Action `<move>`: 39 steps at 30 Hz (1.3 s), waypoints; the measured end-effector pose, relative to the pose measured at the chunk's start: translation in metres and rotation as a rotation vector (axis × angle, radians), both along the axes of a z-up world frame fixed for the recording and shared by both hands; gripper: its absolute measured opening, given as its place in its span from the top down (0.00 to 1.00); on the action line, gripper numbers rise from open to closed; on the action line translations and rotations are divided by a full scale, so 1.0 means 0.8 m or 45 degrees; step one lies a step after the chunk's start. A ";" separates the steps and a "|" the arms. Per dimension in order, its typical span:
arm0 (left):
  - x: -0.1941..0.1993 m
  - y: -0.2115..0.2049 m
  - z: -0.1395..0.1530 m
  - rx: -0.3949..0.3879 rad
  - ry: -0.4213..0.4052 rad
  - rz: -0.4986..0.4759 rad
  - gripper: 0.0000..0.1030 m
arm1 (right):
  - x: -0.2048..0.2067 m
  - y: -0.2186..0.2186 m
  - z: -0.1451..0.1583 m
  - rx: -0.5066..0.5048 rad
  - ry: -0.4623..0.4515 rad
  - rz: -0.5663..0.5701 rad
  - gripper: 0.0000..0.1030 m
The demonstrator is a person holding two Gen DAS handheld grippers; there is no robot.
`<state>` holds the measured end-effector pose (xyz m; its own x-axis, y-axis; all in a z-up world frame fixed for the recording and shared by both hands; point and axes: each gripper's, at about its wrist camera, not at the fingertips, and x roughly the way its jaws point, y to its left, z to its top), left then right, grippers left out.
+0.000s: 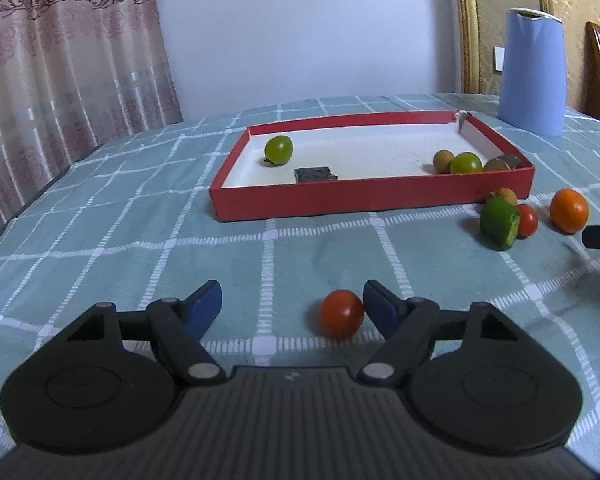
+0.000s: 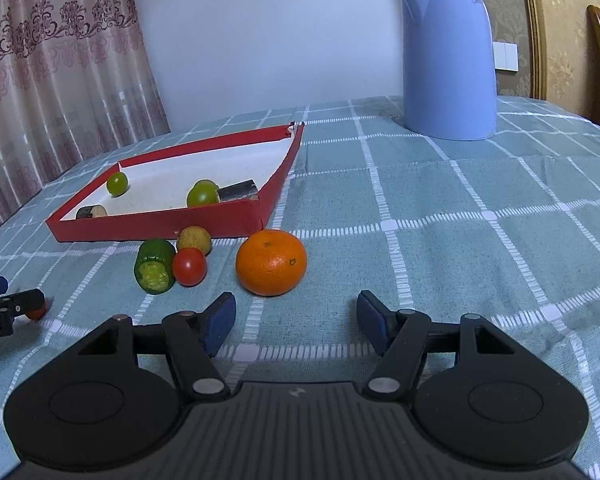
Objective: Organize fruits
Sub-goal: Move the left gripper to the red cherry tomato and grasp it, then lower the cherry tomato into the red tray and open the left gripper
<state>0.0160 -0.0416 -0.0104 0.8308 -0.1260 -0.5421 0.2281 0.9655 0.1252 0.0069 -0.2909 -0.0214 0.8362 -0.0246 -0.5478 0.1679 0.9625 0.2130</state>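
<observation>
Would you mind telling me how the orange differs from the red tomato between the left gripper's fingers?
The orange is clearly larger than the red tomato. The orange lies just ahead of the open right gripper; the tomato sits between the left gripper's fingers, against one pad. Both rest on the checked tablecloth.

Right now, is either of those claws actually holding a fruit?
No. The left gripper is open around a red cherry tomato, not clamping it. The right gripper is open and empty.

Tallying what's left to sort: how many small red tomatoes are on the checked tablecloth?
2. One small red tomato lies between the left tool's fingers; the other sits beside the cut green cucumber piece. None visible inside the red tray.
</observation>
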 end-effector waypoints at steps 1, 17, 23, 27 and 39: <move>0.000 0.000 0.000 -0.004 0.008 -0.009 0.27 | 0.000 -0.001 0.000 0.001 0.000 0.000 0.36; 0.009 -0.018 -0.001 0.011 0.054 -0.087 0.76 | 0.000 -0.001 0.000 0.015 -0.009 0.000 0.35; 0.052 -0.013 0.038 0.018 -0.042 -0.021 0.76 | -0.001 -0.004 -0.001 0.033 -0.014 0.004 0.34; 0.103 -0.015 0.063 0.021 -0.090 0.048 0.76 | -0.002 -0.006 -0.001 0.050 -0.020 0.009 0.34; 0.187 -0.027 0.025 0.097 -0.001 0.216 0.76 | -0.003 -0.011 -0.002 0.082 -0.029 0.013 0.32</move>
<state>0.1654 -0.0634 0.0096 0.8369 0.0571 -0.5443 0.0629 0.9779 0.1993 0.0046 -0.2995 -0.0233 0.8486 0.0189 -0.5287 0.1523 0.9483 0.2784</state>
